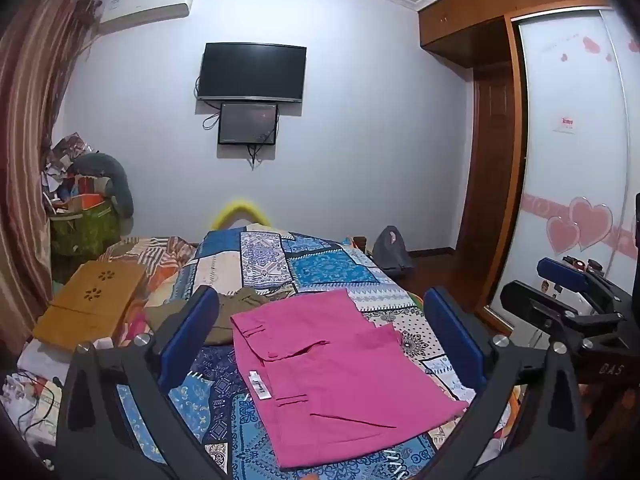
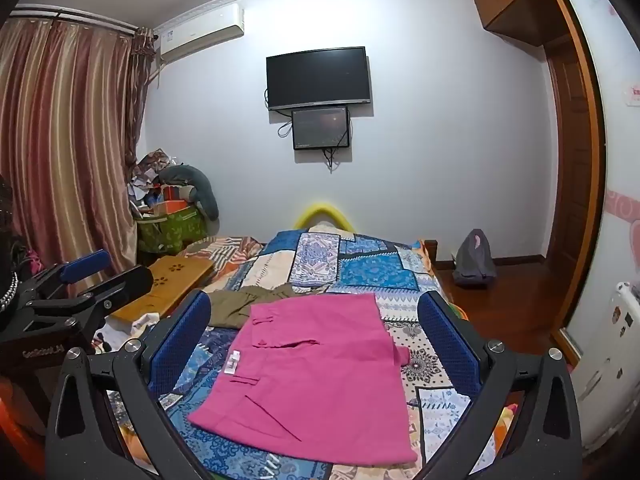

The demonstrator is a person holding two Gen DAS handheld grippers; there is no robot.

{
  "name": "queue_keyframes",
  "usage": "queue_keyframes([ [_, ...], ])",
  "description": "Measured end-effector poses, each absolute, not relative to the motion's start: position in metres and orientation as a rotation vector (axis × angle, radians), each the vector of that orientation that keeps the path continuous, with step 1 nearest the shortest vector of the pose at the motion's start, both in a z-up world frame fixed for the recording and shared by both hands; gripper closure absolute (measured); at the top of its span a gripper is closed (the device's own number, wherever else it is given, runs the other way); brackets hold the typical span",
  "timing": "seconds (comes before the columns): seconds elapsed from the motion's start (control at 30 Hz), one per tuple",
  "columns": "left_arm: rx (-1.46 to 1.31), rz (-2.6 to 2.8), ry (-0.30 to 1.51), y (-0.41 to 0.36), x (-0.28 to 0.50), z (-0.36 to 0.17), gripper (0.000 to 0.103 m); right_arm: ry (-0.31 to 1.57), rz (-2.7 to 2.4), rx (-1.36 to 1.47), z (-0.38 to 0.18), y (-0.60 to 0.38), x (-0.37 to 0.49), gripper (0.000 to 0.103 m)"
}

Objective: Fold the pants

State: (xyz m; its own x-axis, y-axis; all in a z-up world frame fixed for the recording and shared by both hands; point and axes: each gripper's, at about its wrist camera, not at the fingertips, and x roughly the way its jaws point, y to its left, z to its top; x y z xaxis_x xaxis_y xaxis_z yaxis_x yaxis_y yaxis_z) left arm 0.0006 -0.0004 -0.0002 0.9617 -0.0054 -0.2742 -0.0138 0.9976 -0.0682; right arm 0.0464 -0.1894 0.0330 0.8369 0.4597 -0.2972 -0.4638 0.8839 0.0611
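One pair of bright pink cotton pants point(image 1: 336, 376) lies folded flat on the near end of the bed, a small white label point(image 1: 259, 385) sewn at its waistband; the print on it is too small to read. Just beyond its far corner sits one crumpled olive-green garment point(image 1: 236, 312), touching the pink cloth. Two grippers hang above the bed, side by side. The left gripper point(image 1: 320, 336) is spread wide with nothing between its blue pads point(image 1: 188, 336), and the right gripper point(image 2: 316, 340) is spread just as wide and equally empty, the pants lying below both.

The bed wears a patchwork cover of blue, white and cream printed panels point(image 2: 360, 268). One low wooden lap table with flower cut-outs point(image 1: 92, 304) rests on its left side. On the pale wall hang two dark screens, a large television point(image 2: 318, 76) with a smaller monitor point(image 2: 320, 128) right under it, and one white air conditioner point(image 2: 200, 34) near the striped curtain point(image 2: 60, 140). The sliding wardrobe door point(image 1: 576, 160) carries pink heart stickers.
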Motion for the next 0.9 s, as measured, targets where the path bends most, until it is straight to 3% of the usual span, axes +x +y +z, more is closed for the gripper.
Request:
queue_keyframes([
  [0.9,-0.063,-0.015,0.284,-0.0030,0.0003,-0.0020,0.000,0.329,0.487,-0.014,0.0296,-0.1870,0.0459,0.000],
])
